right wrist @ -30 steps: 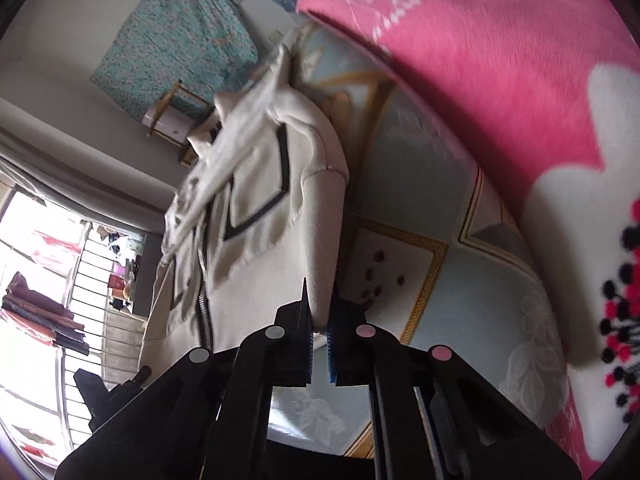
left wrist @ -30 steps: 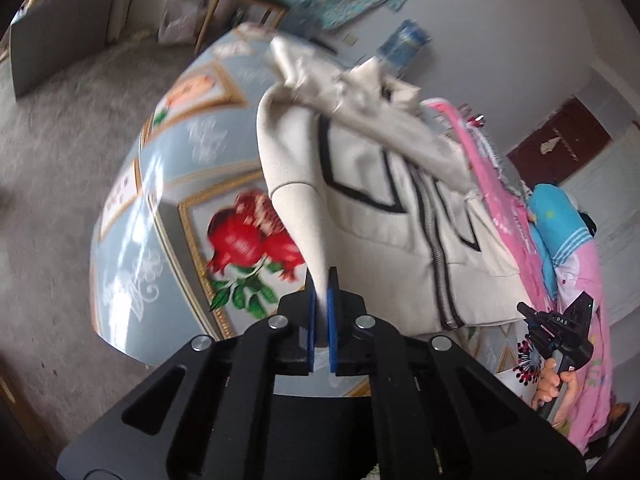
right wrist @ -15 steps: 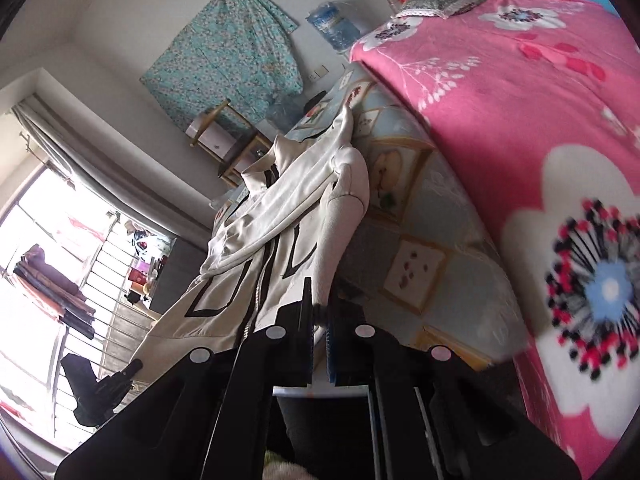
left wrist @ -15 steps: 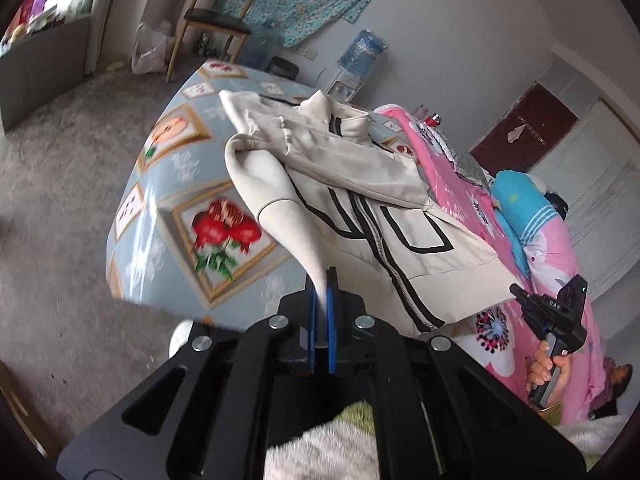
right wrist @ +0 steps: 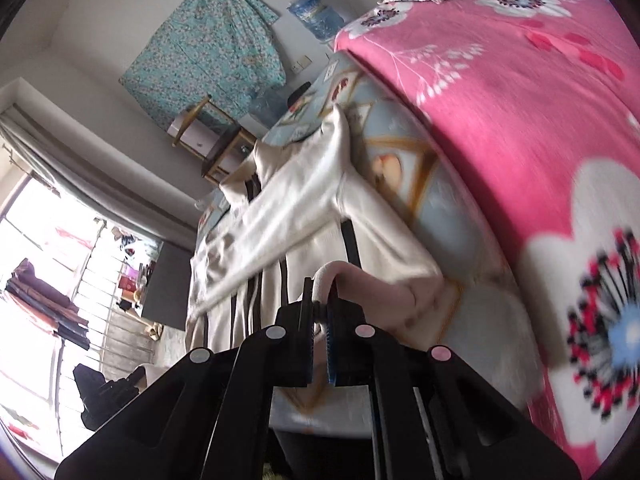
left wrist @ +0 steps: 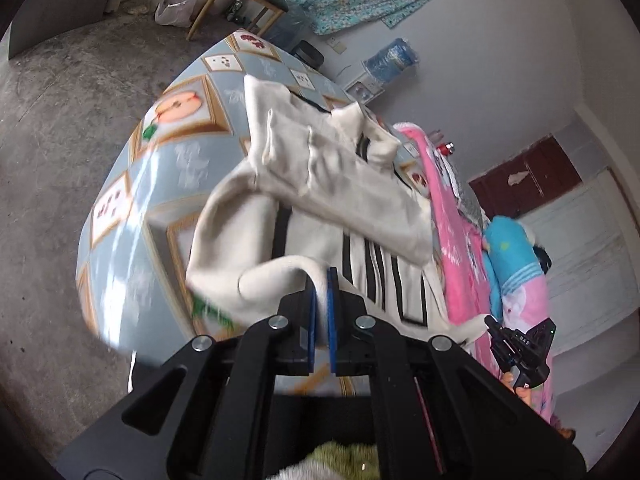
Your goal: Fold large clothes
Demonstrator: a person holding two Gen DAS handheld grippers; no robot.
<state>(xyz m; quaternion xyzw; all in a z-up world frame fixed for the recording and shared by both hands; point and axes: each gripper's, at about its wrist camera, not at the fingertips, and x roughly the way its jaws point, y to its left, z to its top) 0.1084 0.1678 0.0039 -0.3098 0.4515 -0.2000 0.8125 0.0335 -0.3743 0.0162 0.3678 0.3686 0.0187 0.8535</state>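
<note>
Since a second ago, both my hands have lifted the jacket's bottom edge and carried it toward the collar, so the cloth that lay flat now arches up in front of me. My left gripper (left wrist: 321,280) is clamped on 1 corner of the cream jacket (left wrist: 332,176); my right gripper (right wrist: 320,292) is pinched tight on the other corner. The jacket lies on the blue patterned sheet (left wrist: 132,184) of the bed, beside the pink blanket (right wrist: 520,100). I judge the sleeves are already folded in across the chest. Left to do: lay this edge down and smooth the half-fold, perhaps 1 more fold.
</note>
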